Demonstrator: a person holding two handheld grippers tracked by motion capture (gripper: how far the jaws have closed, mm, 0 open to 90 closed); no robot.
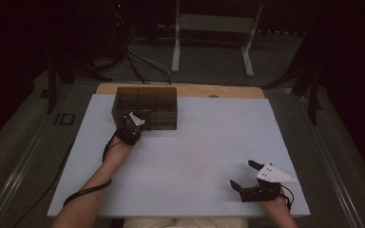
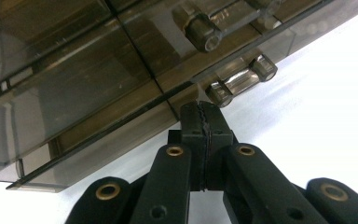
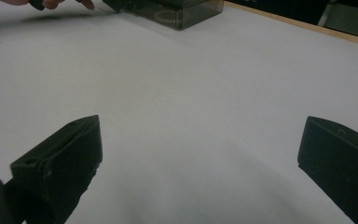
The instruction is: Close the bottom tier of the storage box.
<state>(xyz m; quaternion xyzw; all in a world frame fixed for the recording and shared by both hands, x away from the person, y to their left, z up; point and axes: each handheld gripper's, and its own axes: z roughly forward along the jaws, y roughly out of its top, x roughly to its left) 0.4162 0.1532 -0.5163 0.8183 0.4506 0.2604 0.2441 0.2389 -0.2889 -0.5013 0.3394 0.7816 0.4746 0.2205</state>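
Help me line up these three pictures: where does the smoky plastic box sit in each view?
High view: smoky plastic box at the table's far edge, left of centre.
Left gripper view: box across the top and left, its latch just above the shut jaws.
Right gripper view: box at the top edge.
Shared landmark: white tabletop.

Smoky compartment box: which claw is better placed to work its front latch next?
Left. The left claw is shut, tips at the latch of the smoky compartment box. The right claw rests open, far away at the table's near edge.
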